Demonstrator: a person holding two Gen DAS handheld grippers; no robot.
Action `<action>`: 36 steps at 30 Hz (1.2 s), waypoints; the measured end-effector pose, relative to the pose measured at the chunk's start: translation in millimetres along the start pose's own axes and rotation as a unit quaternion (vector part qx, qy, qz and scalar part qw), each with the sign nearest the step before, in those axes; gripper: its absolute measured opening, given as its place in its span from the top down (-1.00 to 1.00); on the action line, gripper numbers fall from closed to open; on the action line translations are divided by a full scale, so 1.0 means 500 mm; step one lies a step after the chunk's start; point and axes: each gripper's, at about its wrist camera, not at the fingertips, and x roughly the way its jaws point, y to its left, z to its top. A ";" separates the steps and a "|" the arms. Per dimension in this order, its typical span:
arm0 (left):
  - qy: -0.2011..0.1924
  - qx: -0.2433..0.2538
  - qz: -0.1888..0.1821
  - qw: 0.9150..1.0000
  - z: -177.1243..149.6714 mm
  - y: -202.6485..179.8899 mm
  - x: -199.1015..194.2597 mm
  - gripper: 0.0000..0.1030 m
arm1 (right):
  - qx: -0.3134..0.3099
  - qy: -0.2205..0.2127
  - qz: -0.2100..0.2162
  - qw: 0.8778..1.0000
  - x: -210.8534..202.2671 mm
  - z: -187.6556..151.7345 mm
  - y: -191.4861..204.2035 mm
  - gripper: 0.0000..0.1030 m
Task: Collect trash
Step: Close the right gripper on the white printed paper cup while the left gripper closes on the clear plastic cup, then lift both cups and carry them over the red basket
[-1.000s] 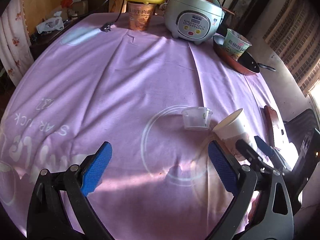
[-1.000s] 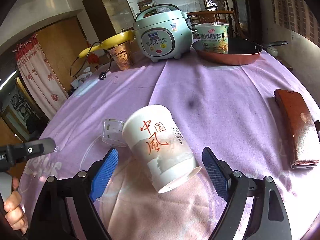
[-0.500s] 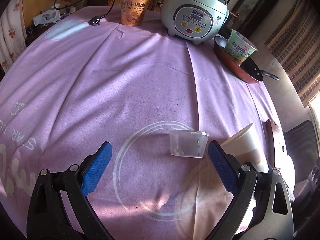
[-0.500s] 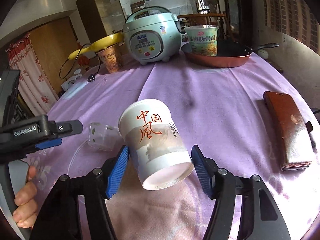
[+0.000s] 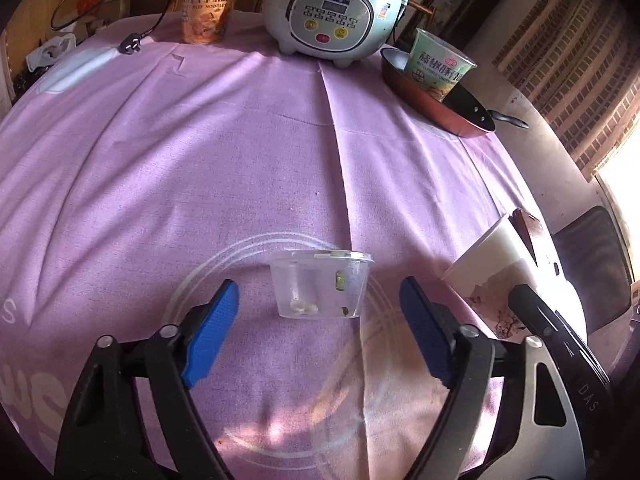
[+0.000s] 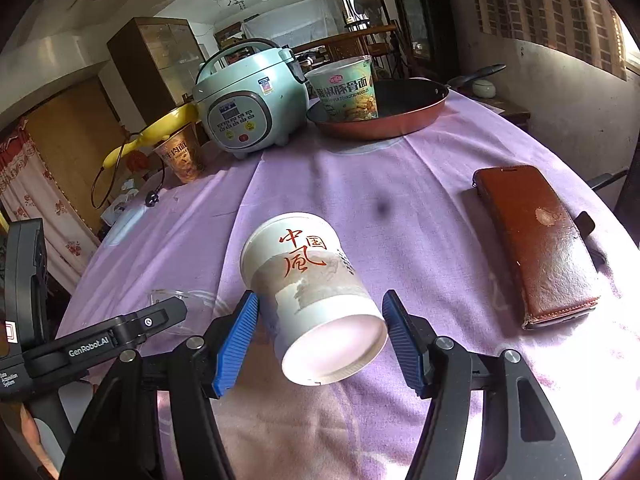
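A small clear plastic cup [image 5: 320,284] stands upright on the purple tablecloth [image 5: 200,160]. It sits between the blue pads of my left gripper [image 5: 318,292], whose jaws are closing with a gap on each side of the cup. A white paper cup [image 6: 312,296] with red characters lies tilted, bottom toward the camera, with my right gripper [image 6: 320,308] shut on it. In the left wrist view the paper cup [image 5: 492,264] shows at the right, beside a black finger of the right gripper. The right wrist view catches a left-gripper finger [image 6: 120,332] in front of the clear cup's rim [image 6: 172,294].
At the far side stand a pale green rice cooker [image 5: 336,8], an orange noodle cup [image 5: 206,12], and a green noodle cup [image 5: 438,64] inside a red frying pan [image 5: 436,108]. A brown wallet [image 6: 536,244] lies at the right. A plug and cord [image 5: 130,42] lie far left.
My left gripper moved forward and down until the clear cup sat between its pads, then narrowed. The right gripper's jaws closed onto the paper cup and rolled slightly.
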 end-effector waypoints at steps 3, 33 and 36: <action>0.014 -0.009 -0.005 1.000 0.003 0.006 0.020 -0.30 | 0.004 0.004 0.001 1.000 0.002 -0.001 -0.003 -0.25; 0.002 -0.006 0.006 1.000 0.011 0.022 0.017 -0.05 | -0.003 0.072 0.021 0.997 0.056 -0.023 0.013 -0.27; 0.003 -0.012 0.006 1.000 0.013 0.029 0.015 -0.05 | -0.003 0.075 0.022 0.997 0.060 -0.024 0.014 -0.26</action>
